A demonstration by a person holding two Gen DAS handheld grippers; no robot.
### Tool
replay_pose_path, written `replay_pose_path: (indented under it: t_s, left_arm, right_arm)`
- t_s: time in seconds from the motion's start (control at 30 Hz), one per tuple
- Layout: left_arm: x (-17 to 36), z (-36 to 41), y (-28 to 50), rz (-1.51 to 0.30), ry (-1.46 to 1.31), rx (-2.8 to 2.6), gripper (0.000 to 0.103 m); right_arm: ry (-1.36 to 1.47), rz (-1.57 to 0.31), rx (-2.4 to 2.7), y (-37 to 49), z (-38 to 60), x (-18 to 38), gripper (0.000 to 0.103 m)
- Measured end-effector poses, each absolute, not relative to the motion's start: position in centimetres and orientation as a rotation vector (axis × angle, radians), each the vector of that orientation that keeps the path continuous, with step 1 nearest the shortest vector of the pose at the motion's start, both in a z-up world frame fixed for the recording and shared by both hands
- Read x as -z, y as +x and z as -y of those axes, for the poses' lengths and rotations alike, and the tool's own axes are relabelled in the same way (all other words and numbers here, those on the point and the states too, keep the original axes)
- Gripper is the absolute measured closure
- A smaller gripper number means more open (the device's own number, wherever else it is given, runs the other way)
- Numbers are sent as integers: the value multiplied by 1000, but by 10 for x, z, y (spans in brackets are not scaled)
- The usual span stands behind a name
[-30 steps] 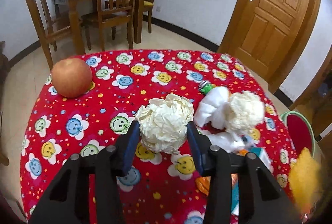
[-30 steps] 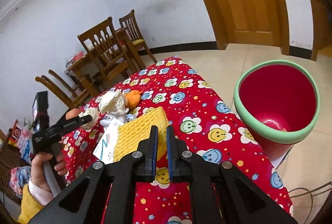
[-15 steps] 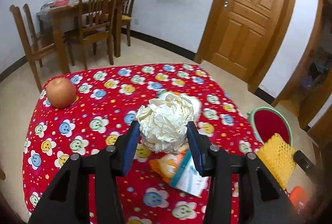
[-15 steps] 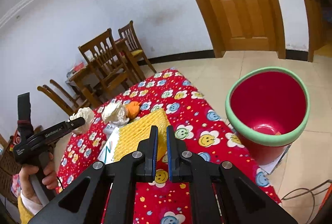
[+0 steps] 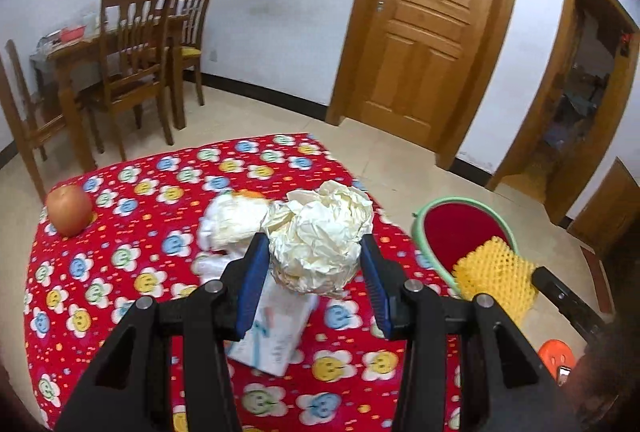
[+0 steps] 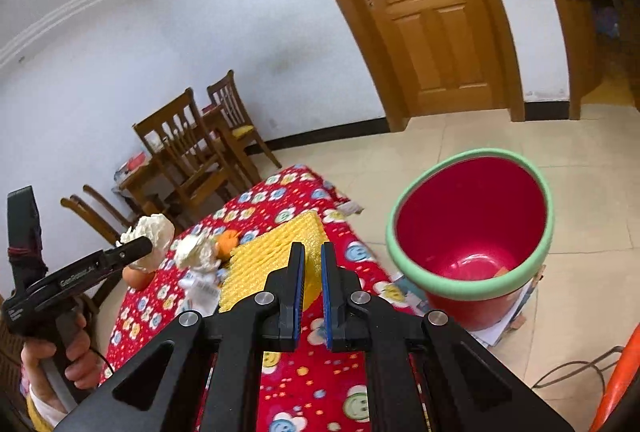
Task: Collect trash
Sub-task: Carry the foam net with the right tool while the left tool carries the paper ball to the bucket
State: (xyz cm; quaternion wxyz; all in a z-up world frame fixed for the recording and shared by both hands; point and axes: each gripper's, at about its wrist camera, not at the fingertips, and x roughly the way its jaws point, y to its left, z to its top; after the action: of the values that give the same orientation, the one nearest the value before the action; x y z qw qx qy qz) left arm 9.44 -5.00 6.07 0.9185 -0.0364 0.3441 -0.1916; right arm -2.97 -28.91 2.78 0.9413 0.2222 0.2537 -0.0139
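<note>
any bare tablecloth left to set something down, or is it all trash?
Free: the tablecloth between the apple and the tissue pile, plus the near-left corner. Crowded: the middle, where tissues, an orange scrap and a white packet bunch together.

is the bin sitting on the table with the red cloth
No, the red bin with the green rim stands on the tiled floor beside the table, past its edge.

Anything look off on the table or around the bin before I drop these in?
Nothing is spilled or broken. The apple is the odd one out: whole fruit, apart from the trash pile on the table, so probably not rubbish. The bin looks tilted, but that may be the fisheye view.
</note>
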Motion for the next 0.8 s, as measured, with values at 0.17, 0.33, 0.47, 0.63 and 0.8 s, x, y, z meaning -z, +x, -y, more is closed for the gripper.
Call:
replay_pose_path:
  t_s: [0.17,0.33,0.47,0.63,0.8]
  left_arm:
    - [-64,81,92,-707,-50,443,57]
    - [-63,114,92,-715,-18,492,57]
    - [-57,141,95,-731,9,527,57]
    - [-49,179,99,-751,51,570,57]
    - [-31,213,106,-802,82,610,57]
  right_arm:
    - [465,-500,70,-32,308,-29,96]
    - [481,-494,113,-33,328,-26,95]
    - [492,-494,144,-31,343,-22,96]
    - [510,-503,184,-26,366,-13,96]
    - [524,-522,236,-19,389,-1,96]
